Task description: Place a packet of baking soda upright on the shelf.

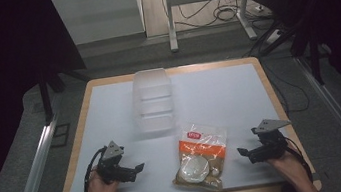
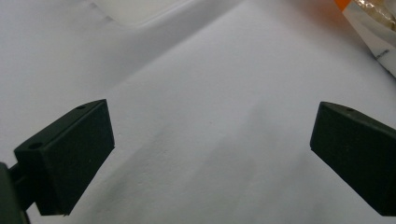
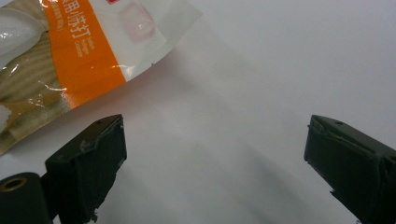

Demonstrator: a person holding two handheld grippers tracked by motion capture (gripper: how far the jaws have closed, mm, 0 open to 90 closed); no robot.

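Snack bag point(image 1: 200, 157) lay near-centre on the bench point(image 1: 229, 98), between the left gripper point(image 1: 139, 167) and right gripper point(image 1: 241, 151), container point(image 1: 153, 101) beyond. Left gripper view: jaws released, empty. Right gripper view: jaws released beside the bag; best pinch its edge squarely.

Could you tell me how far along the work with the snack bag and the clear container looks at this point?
Nothing looks done yet. The snack bag lies flat on the white table, apart from the clear container, which looks empty. In hand: the left gripper and right gripper rest on either side of the bag, both open and holding nothing. Probably left: gripping the bag and moving it, perhaps into the container.
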